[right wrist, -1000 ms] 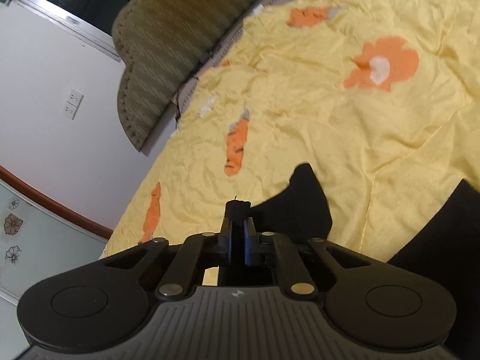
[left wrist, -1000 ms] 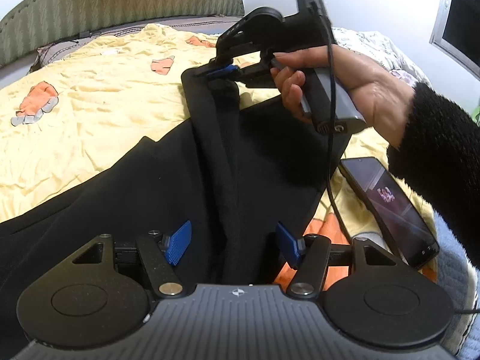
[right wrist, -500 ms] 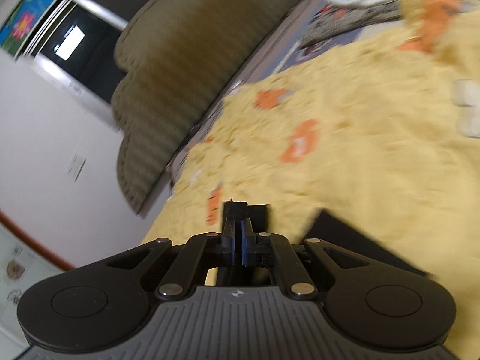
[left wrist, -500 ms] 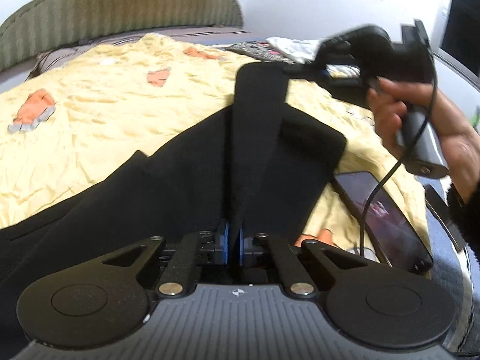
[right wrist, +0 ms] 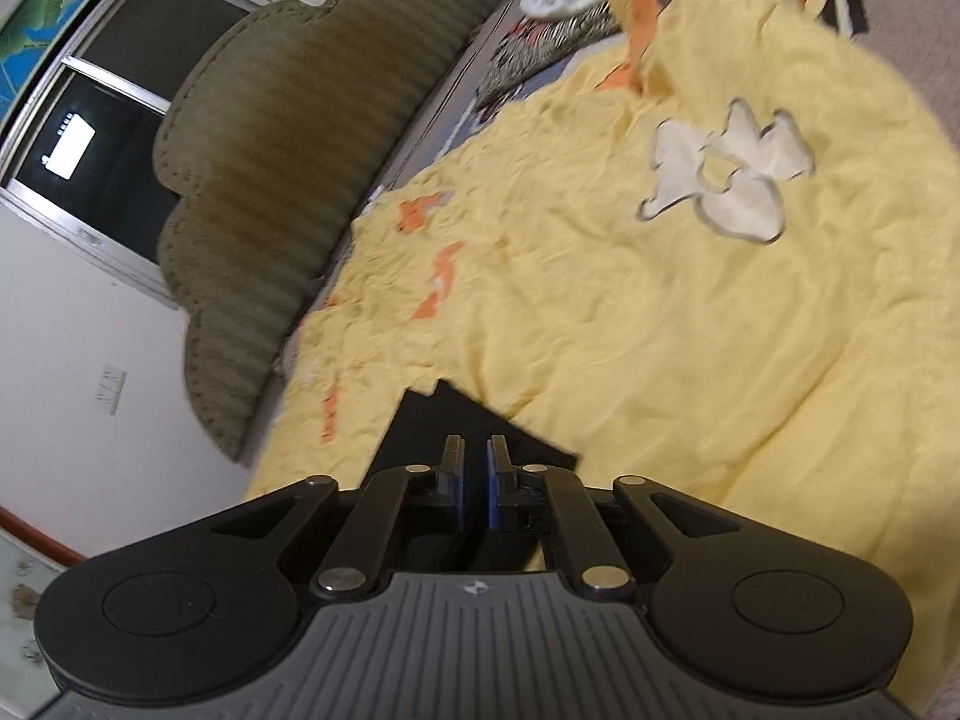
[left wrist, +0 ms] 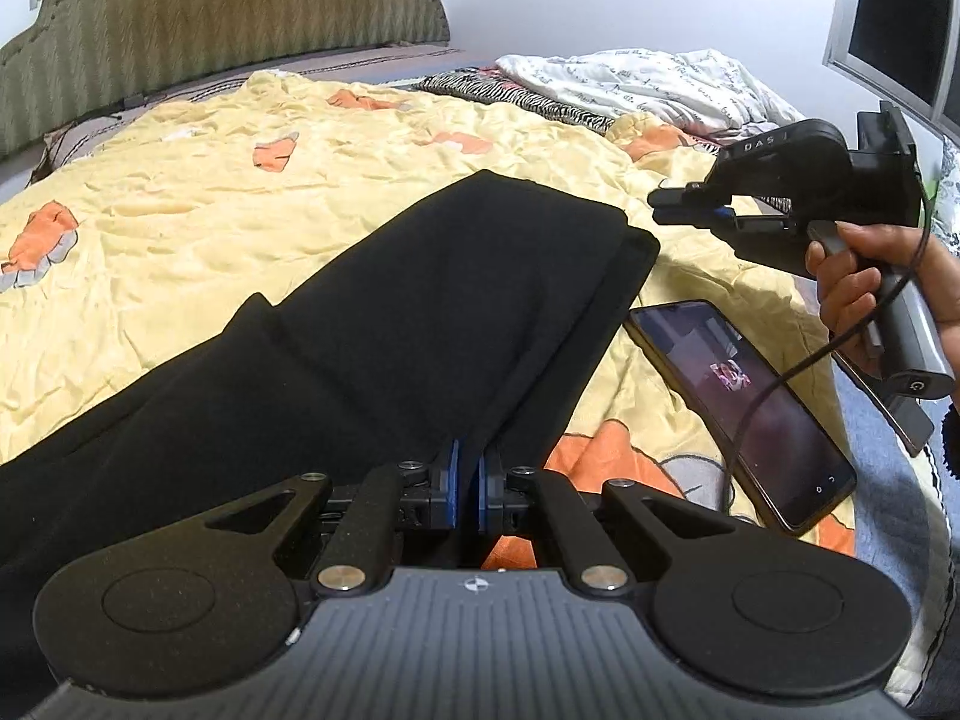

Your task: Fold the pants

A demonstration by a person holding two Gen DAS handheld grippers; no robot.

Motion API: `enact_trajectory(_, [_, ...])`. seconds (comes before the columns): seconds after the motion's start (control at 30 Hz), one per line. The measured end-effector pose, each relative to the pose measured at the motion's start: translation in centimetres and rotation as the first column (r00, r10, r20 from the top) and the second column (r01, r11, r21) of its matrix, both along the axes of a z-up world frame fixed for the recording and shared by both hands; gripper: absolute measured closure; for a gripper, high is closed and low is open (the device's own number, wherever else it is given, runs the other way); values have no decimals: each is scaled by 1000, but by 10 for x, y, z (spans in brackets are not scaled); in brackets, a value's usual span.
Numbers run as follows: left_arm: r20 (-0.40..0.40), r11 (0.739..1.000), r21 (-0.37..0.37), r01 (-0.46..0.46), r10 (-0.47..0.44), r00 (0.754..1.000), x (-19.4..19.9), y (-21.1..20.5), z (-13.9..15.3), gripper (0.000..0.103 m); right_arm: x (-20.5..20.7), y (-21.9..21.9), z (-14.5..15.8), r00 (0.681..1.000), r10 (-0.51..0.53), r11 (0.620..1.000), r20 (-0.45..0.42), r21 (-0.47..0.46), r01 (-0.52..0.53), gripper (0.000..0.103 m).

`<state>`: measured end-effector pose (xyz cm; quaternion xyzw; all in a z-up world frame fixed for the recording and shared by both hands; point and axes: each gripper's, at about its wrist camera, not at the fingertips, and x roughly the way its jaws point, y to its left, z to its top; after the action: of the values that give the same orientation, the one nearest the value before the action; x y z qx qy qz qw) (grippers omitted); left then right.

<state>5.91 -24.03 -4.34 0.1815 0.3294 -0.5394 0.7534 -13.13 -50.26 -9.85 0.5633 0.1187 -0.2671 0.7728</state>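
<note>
The black pants (left wrist: 384, 324) lie on the yellow bedspread (left wrist: 180, 228), with one part folded over and ending at a far edge near the middle of the bed. My left gripper (left wrist: 467, 483) is shut on the near edge of the pants. My right gripper (left wrist: 660, 204) is held in a hand at the right, just past the far corner of the pants, apart from the cloth. In the right wrist view its fingers (right wrist: 474, 483) stand slightly apart with nothing between them, above a corner of the pants (right wrist: 456, 420).
A phone (left wrist: 738, 402) with a lit screen lies on the bedspread right of the pants, a cable across it. A green headboard (left wrist: 210, 18) is at the back. White and striped bedding (left wrist: 630, 84) is piled at the far right.
The right gripper carried the raised pants edge over to the right, laid it flat, let go and drew away. The left gripper closed on the near edge a second ago and still holds it.
</note>
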Motion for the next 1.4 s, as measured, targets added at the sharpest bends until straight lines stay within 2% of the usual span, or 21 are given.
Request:
enact_trajectory(0.17, [3, 1000, 6, -4, 4, 1000, -1, -2, 0, 98, 15, -1, -12, 998, 44, 997, -46, 60, -42, 95])
enact_trajectory(0.3, [8, 1000, 7, -2, 2, 1000, -1, -1, 0, 97, 20, -6, -25, 999, 26, 993, -24, 112, -23, 95])
enact_trajectory(0.33, [6, 1000, 7, -1, 1, 1000, -1, -1, 0, 94, 21, -8, -27, 1000, 19, 993, -24, 120, -16, 95])
enact_trajectory(0.37, [4, 1000, 6, -1, 1, 1000, -2, -1, 0, 87, 21, -8, -28, 1000, 16, 992, -19, 129, -13, 94])
enact_trajectory(0.43, [-2, 1000, 5, -2, 2, 1000, -2, -1, 0, 87, 20, -7, -29, 1000, 14, 992, -8, 129, -13, 86])
enact_trajectory(0.47, [-4, 1000, 6, -2, 2, 1000, -2, -1, 0, 87, 18, -6, -29, 1000, 13, 992, 0, 125, -13, 76])
enact_trajectory(0.53, [1, 1000, 7, -2, 2, 1000, -2, -1, -1, 87, 15, -4, -26, 999, 18, 994, 39, 108, -22, 41])
enact_trajectory(0.6, [8, 1000, 8, 0, 0, 1000, -3, -1, -2, 86, 16, -2, -18, 999, 23, 998, 37, 65, -25, 35])
enact_trajectory(0.67, [10, 1000, 9, -2, 2, 1000, -3, -2, -2, 86, 19, -2, -12, 1000, 31, 999, -2, 26, -30, 35])
enact_trajectory(0.8, [1, 1000, 4, -7, 7, 1000, -2, -2, -2, 86, 26, -7, -19, 999, 45, 998, 26, 53, -47, 35])
enact_trajectory(0.87, [1, 1000, 4, -6, 6, 1000, -2, -1, -2, 86, 30, -8, -19, 998, 47, 998, 30, 35, -48, 37])
enact_trajectory(0.9, [2, 1000, 4, -5, 5, 1000, -2, -1, -2, 86, 31, -8, -20, 999, 46, 999, 27, 27, -46, 49])
enact_trajectory(0.93, [2, 1000, 5, -5, 5, 1000, -2, -1, -2, 86, 32, -8, -21, 999, 42, 999, 15, 27, -43, 75])
enact_trajectory(1.0, [1, 1000, 3, -8, 8, 1000, -2, -1, -2, 87, 33, -9, -25, 999, 39, 998, 4, 43, -39, 94])
enact_trajectory(1.03, [-1, 1000, 2, -9, 9, 1000, -2, 0, -2, 86, 32, -8, -26, 999, 34, 999, 7, 42, -35, 97])
enact_trajectory(1.2, [-15, 1000, -3, 0, 0, 1000, -1, 1, 1, 86, 14, 12, -5, 999, -25, 996, -41, -84, 22, 97])
enact_trajectory(1.27, [-5, 1000, 3, 18, -18, 1000, -4, 0, 1, 86, 8, 15, -1, 996, -16, 994, -85, -113, 7, 97])
enact_trajectory(1.4, [10, 1000, 23, 20, -20, 1000, -6, -5, -6, 87, 13, 7, -12, 984, 28, 998, -178, -52, -38, 94])
